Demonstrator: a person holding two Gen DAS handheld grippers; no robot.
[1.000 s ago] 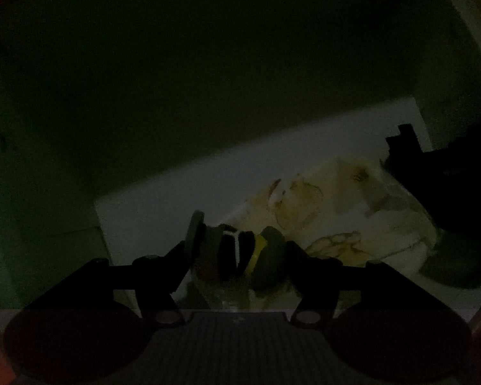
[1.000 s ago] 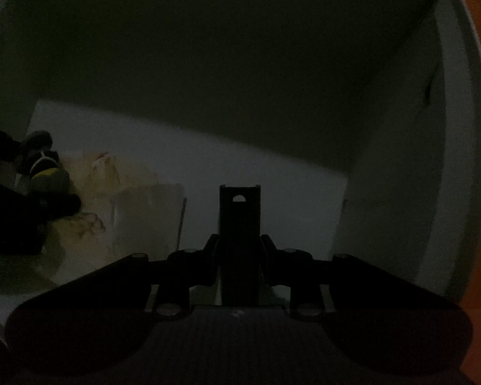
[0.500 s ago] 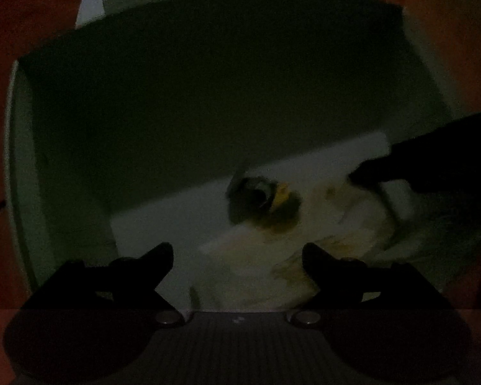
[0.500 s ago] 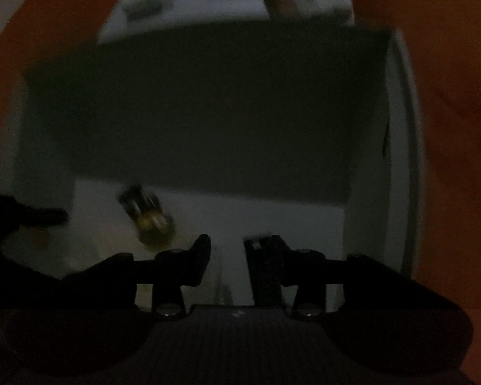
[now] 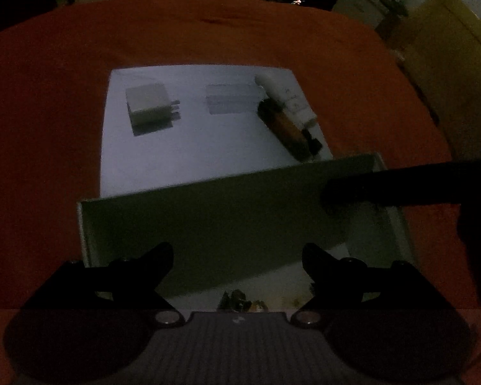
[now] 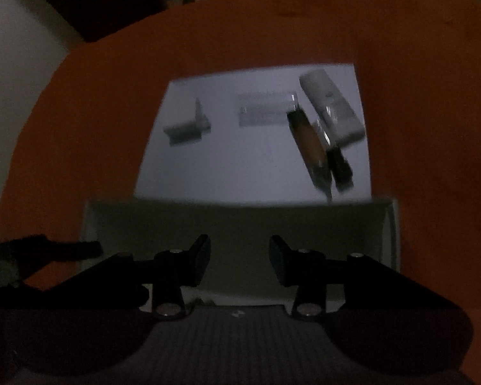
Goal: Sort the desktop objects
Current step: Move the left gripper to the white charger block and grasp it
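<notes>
Both views look down from above a white box [image 5: 208,224] on the orange cloth. My left gripper [image 5: 237,255] hangs over the box, open wide with nothing between its fingers. A small dark-and-yellow object [image 5: 240,301] lies on the box floor just below it. My right gripper [image 6: 239,252] is also open and empty above the box wall [image 6: 240,224]. Beyond the box, a white sheet [image 5: 182,154] carries a white charger plug [image 5: 150,107], a clear case [image 5: 232,99], a white tube [image 5: 285,96] and a brown bottle [image 5: 285,125].
The orange cloth [image 5: 48,128] covers the table all around. A black finger of the right gripper [image 5: 384,189] reaches in from the right of the left wrist view. A finger of the left gripper [image 6: 64,250] shows at the left of the right wrist view. The room behind is dark.
Both grippers opened and rose out of the box. The left one let go of the dark-and-yellow object, the right one let go of a black upright piece. The sheet behind the box has come into view.
</notes>
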